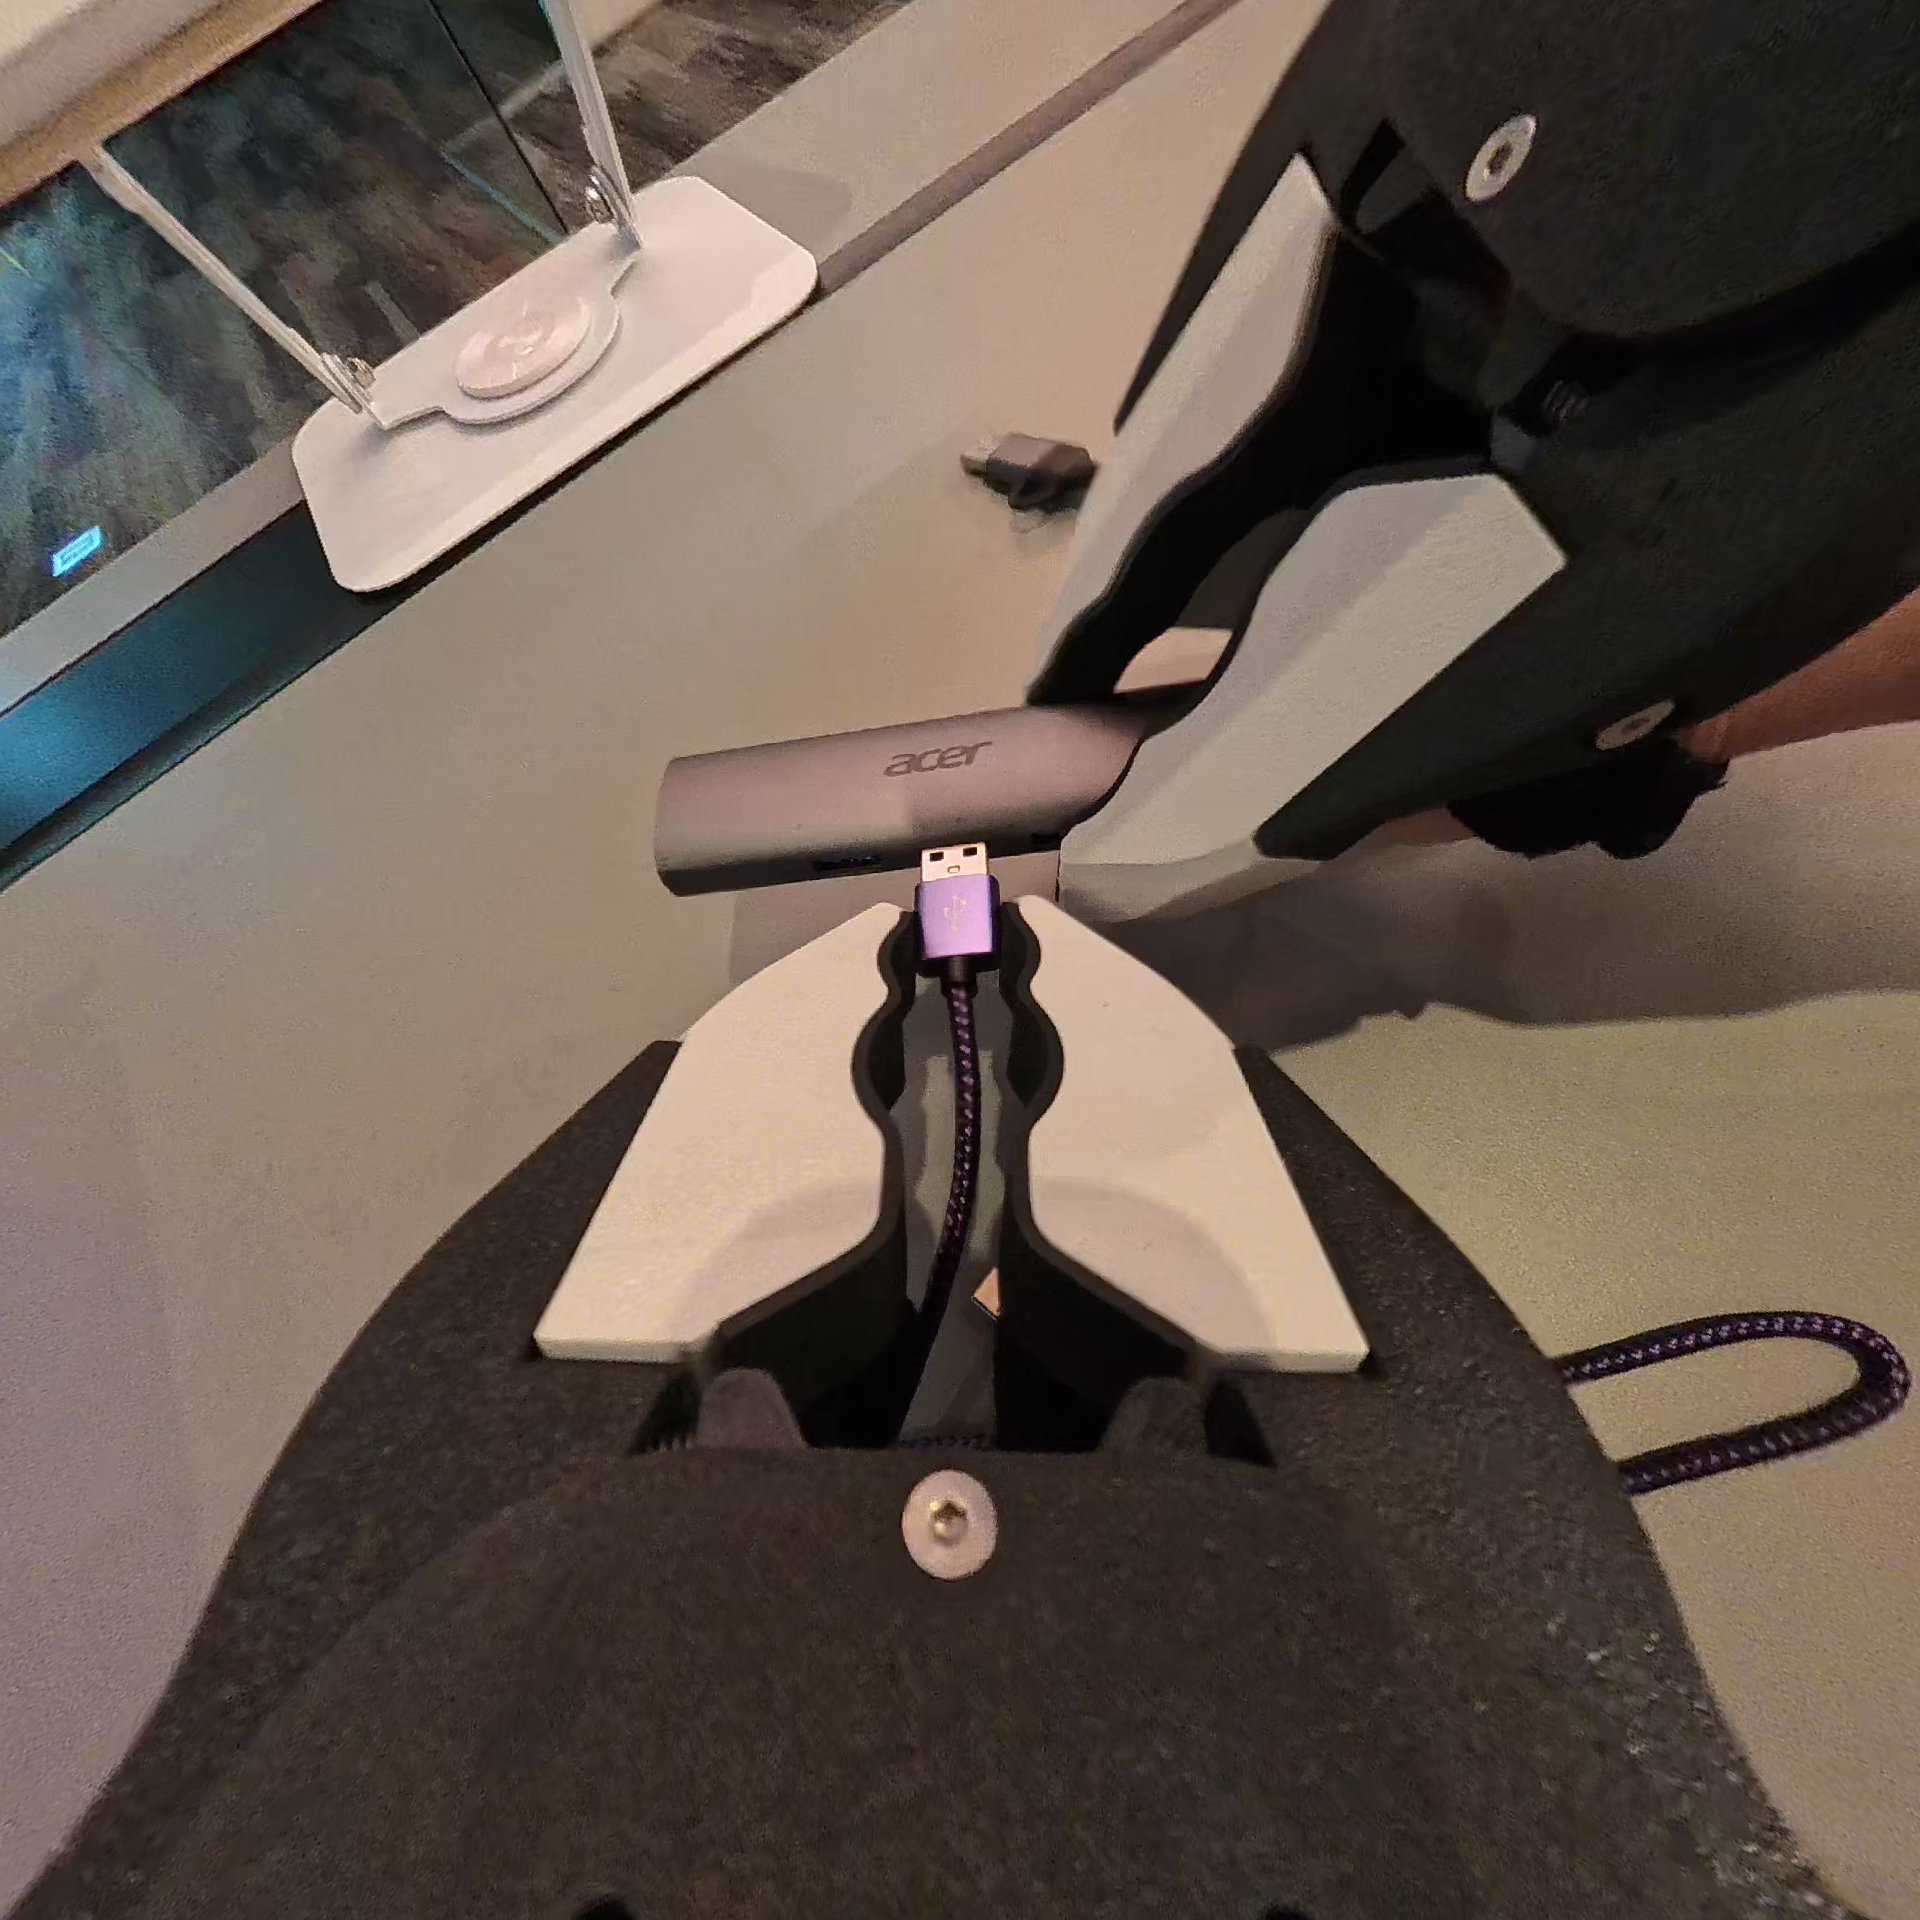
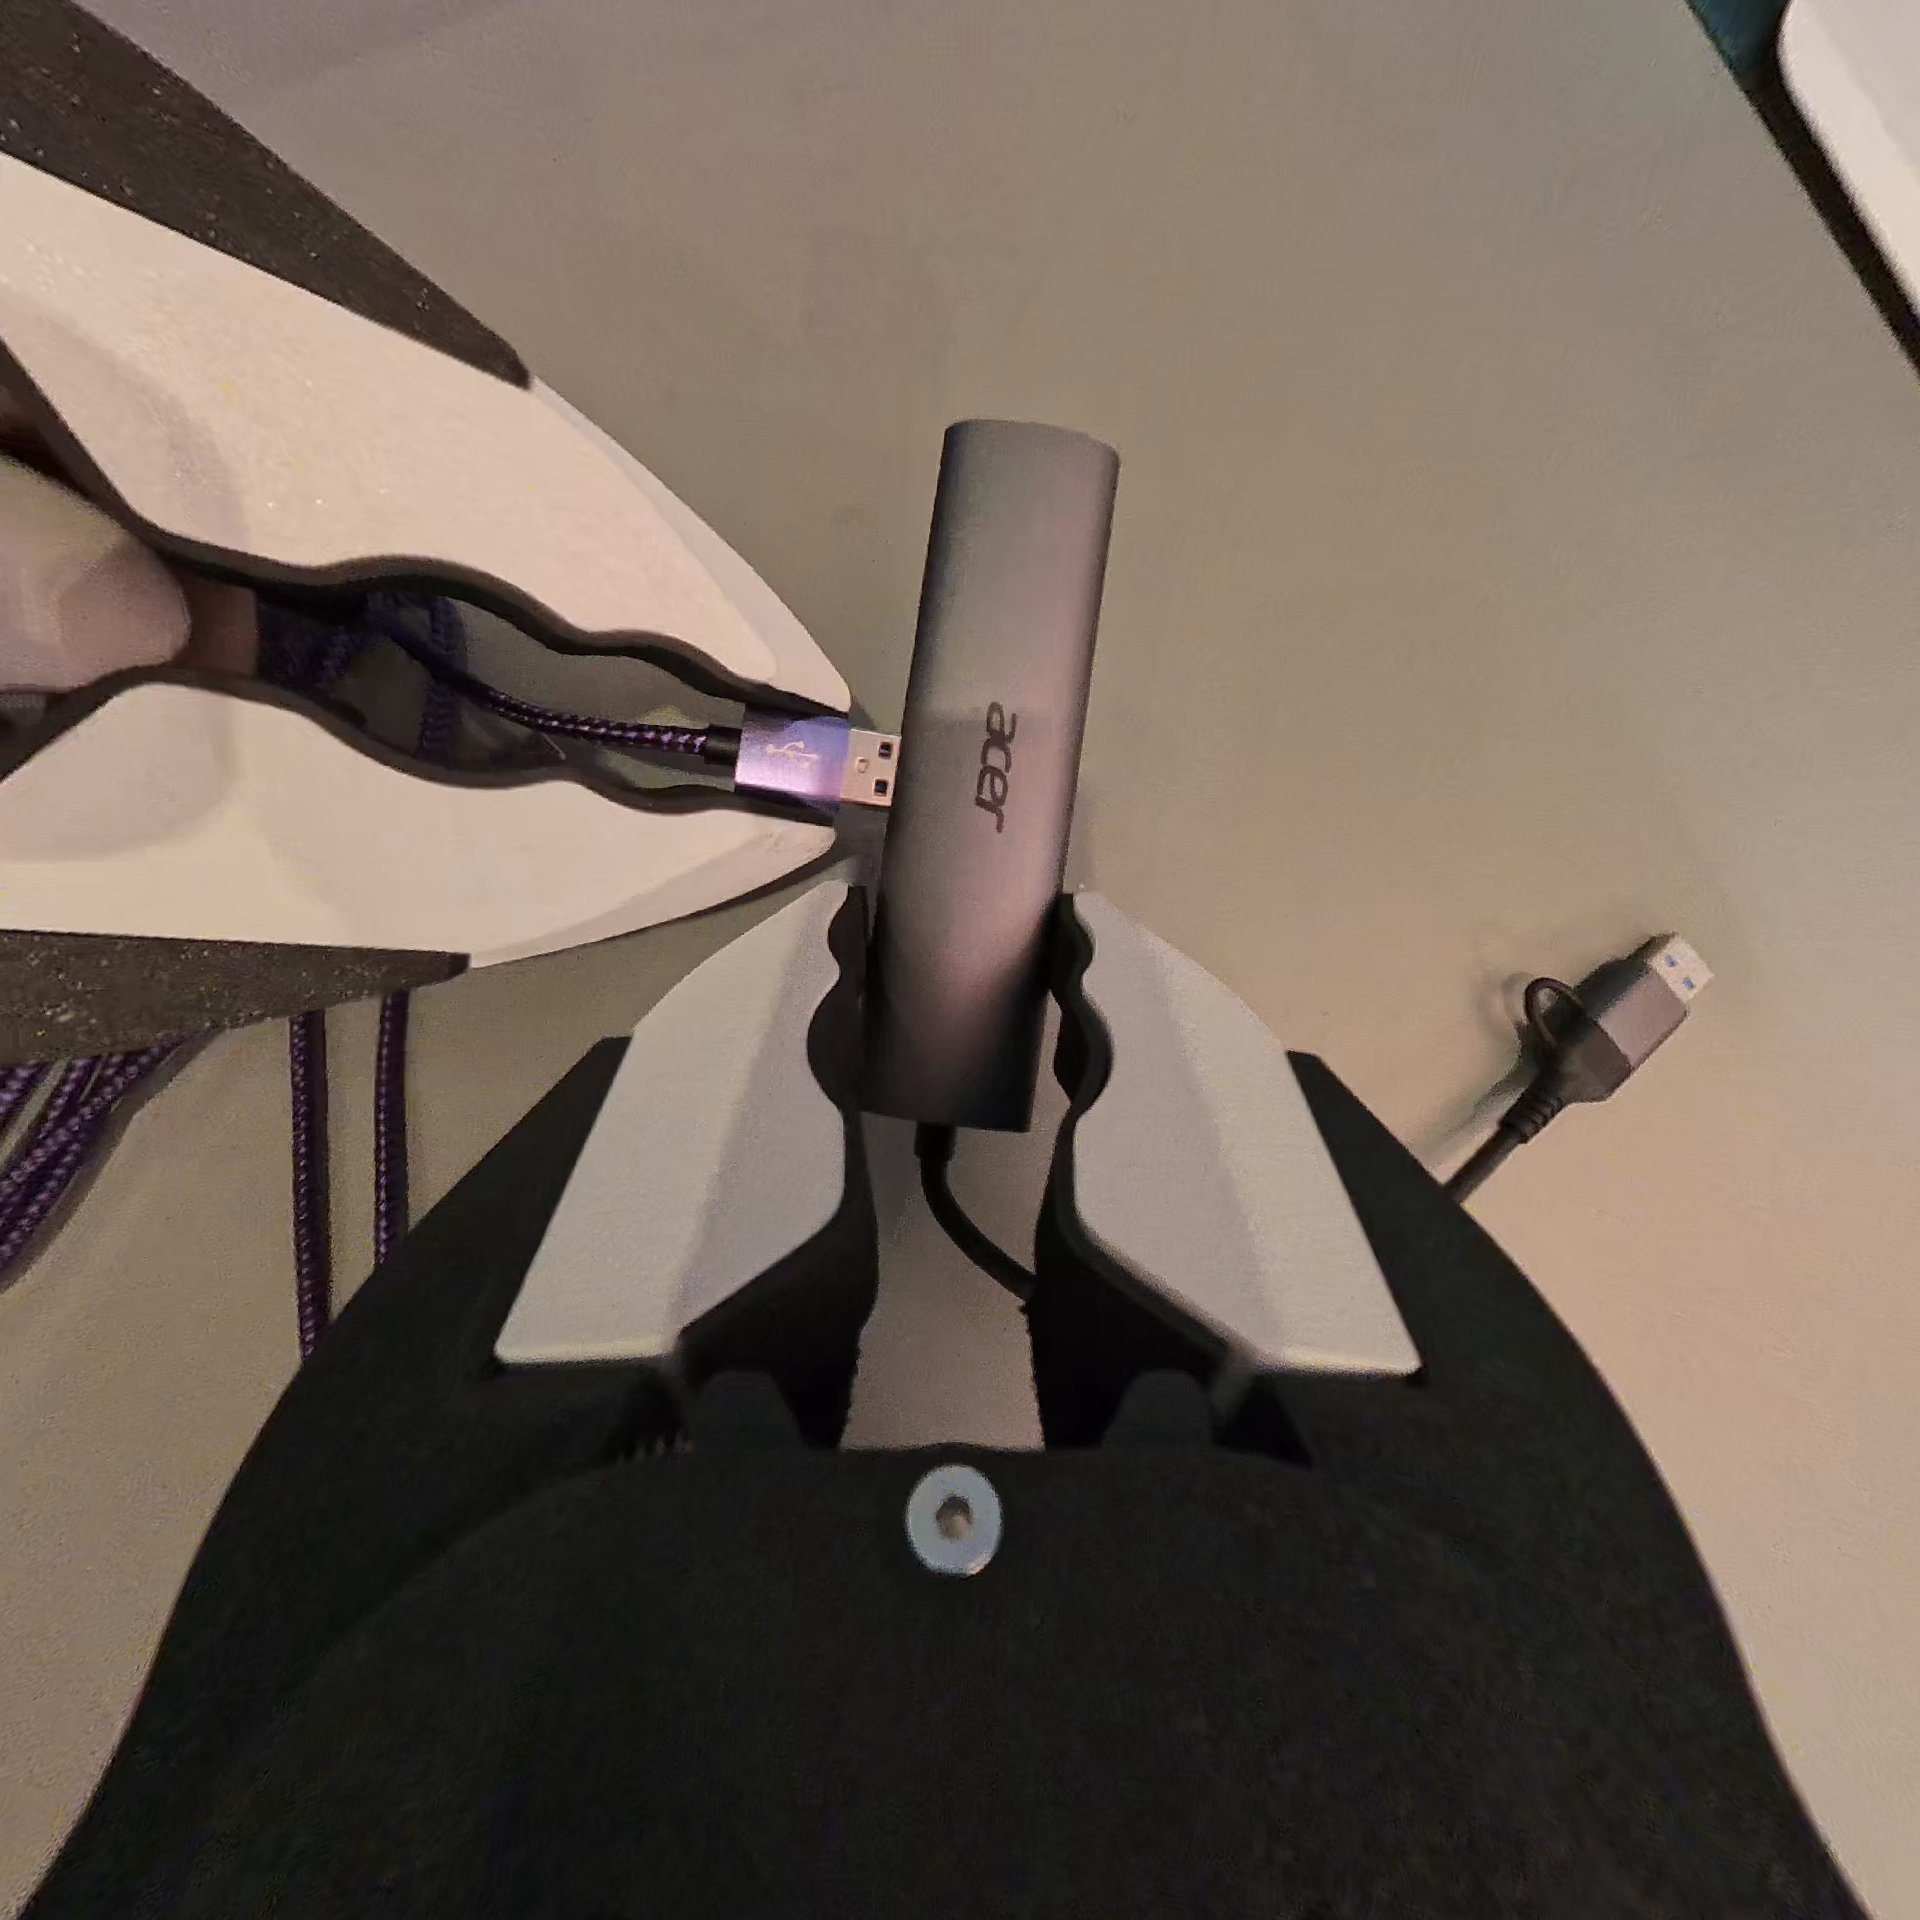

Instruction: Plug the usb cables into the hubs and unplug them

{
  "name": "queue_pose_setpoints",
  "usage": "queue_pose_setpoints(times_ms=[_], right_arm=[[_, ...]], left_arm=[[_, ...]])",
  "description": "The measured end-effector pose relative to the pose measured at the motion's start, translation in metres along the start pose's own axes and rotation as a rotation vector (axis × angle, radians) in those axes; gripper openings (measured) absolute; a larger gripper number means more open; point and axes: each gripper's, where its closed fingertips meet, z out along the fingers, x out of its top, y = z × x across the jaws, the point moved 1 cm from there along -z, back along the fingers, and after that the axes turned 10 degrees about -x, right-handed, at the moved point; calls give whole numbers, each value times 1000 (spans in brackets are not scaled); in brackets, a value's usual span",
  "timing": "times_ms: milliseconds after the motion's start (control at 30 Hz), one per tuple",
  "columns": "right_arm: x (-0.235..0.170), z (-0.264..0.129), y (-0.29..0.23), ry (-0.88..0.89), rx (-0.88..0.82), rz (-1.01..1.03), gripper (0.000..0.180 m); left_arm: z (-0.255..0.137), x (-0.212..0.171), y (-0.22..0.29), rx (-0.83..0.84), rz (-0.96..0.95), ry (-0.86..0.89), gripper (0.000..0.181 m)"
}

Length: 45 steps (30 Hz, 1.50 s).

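While your right gripper clamps the hub above the desk, your left gripper pinches the plug, whose tip sits straight ahead at the hub's long side, just beside a port; its axis crosses the hub's.

A grey USB hub is hovering above the desk; the purple braided cable's USB-A plug is sitting just beside the hub's side ports, unplugged.
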Motion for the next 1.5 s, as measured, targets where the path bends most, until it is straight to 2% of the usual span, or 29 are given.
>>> queue_pose_setpoints(times_ms=[300, 1033, 1500], right_arm=[[5, -7, 4, 84, 90, 13, 33], [12, -3, -1, 98, 2, -31, 34], [20, -9, 7, 184, 162, 234, 33]], left_arm=[[-1, 7, 0, 21, 53, 33, 15], [-1, 4, -7, 35, -15, 28, 15], [-4, 21, -12, 59, -28, 169, 17]])
